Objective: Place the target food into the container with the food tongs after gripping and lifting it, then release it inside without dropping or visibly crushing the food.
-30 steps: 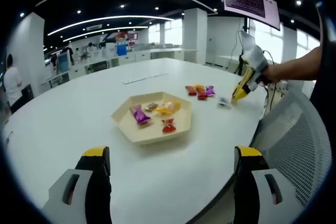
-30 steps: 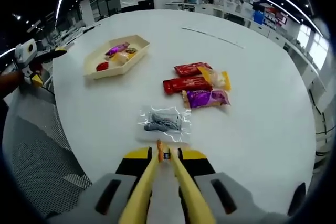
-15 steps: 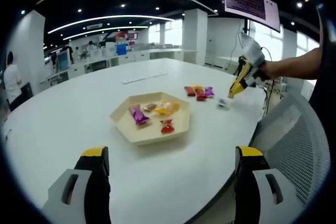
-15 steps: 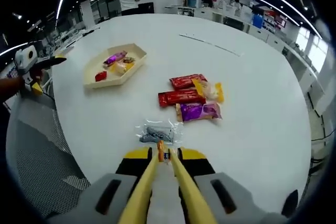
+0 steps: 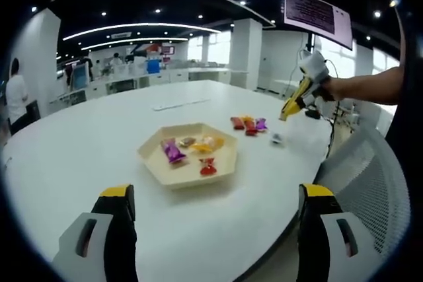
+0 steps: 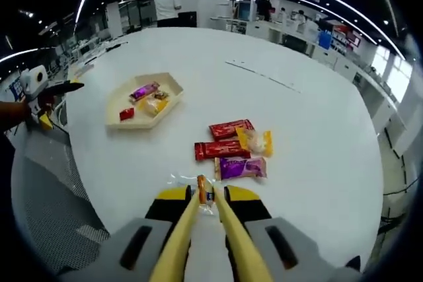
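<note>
Round white table (image 6: 317, 110); hexagonal tray (image 6: 142, 100) holding 4 wrapped sweets. Nearer: 2 red packets (image 6: 223, 139), 1 yellow (image 6: 255, 141), 1 purple (image 6: 241, 167). Clear packet (image 6: 192, 184) partly hidden behind yellow tongs (image 6: 206, 197), clamped by right gripper (image 6: 207, 206). Left gripper (image 5: 215, 196) spread wide, holding nothing, short of tray.

You have bare tabletop (image 6: 317, 51) across the far side and between the tray (image 6: 142, 100) and the snack packets (image 6: 232, 148); a mesh chair (image 6: 46, 222) crowds the near edge.
</note>
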`<state>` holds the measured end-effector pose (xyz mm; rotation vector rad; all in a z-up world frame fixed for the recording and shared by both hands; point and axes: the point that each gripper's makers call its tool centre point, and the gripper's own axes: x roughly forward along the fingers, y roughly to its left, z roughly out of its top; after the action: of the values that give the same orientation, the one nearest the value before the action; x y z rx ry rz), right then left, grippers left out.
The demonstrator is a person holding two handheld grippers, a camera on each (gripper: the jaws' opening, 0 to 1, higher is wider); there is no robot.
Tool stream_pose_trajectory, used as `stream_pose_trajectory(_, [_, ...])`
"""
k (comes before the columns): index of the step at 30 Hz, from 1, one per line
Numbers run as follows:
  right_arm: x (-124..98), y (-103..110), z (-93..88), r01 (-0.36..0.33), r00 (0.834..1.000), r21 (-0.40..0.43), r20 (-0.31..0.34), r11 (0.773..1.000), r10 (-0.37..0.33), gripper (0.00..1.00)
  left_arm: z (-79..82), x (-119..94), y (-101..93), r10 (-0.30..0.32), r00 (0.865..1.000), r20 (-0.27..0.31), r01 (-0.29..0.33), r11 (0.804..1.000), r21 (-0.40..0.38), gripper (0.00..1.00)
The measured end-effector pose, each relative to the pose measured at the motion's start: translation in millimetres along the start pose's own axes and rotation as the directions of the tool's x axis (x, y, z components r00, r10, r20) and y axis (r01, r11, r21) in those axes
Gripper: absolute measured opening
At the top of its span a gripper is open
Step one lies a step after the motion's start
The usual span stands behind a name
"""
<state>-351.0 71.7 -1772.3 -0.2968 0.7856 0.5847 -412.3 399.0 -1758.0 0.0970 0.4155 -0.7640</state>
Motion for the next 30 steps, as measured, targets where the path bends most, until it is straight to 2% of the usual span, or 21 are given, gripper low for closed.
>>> stream_pose_trajectory(9, [0, -1, 3.1, 0.003, 1.000, 0.010, 0.011, 1.000, -0.003, 0.19, 2.6, 0, -6.2, -0.032, 0.999, 0.015, 0.032, 0.999, -0.002, 0.99])
stream_pose_trajectory(16, [6, 5, 12.0, -0.007, 1.000, 0.010, 0.021, 1.000, 0.006, 0.19, 2.1, 0, -6.2, -0.028, 1.000, 0.009, 0.028, 1.000, 0.009, 0.99])
stream_pose_trajectory(30, [28, 29, 50.6, -0.063, 0.997, -0.064, 0.030, 0.996, 0.065, 0.19, 4.6, -1, -6.2, -0.026, 0.999, 0.021, 0.026, 1.000, 0.009, 0.99])
